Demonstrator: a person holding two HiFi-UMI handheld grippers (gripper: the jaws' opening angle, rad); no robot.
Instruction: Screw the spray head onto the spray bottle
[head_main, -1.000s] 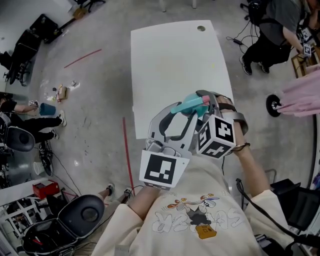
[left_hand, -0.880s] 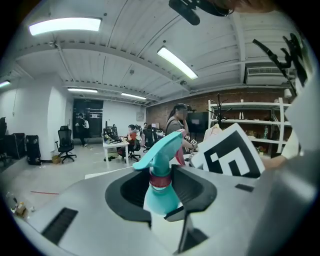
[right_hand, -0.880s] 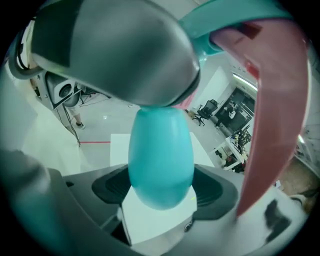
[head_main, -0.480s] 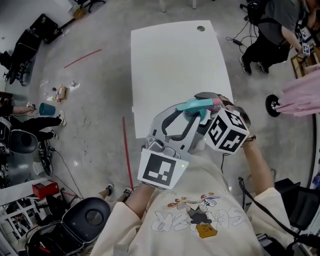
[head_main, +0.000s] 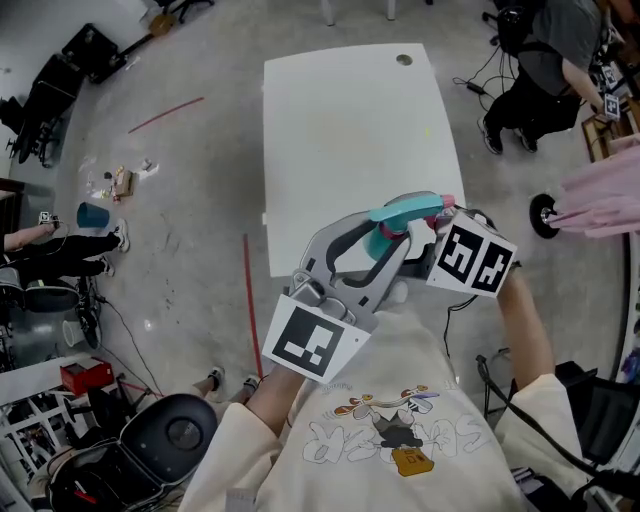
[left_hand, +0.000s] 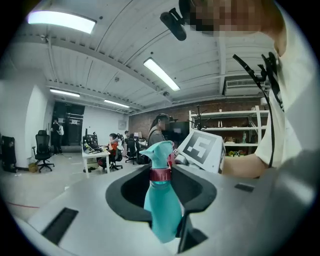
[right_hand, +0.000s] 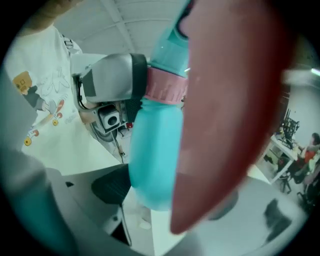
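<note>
Over the near edge of the white counter (head_main: 345, 130), my left gripper (left_hand: 162, 189) has its jaws clamped on the one spray bottle (left_hand: 162, 217), long axis running out along them. Just beyond, my right gripper (right_hand: 170, 195) grips the single spray head (left_hand: 159, 152) on its neck, placed to turn it.

- Cream short-sleeved T-shirt (head_main: 400, 385) with a cartoon print.
- Black cable (head_main: 512, 412) across the right shoulder.
- Grey left gripper (head_main: 385, 247) and right gripper (head_main: 425, 222), white cubes, black square markers.
</note>
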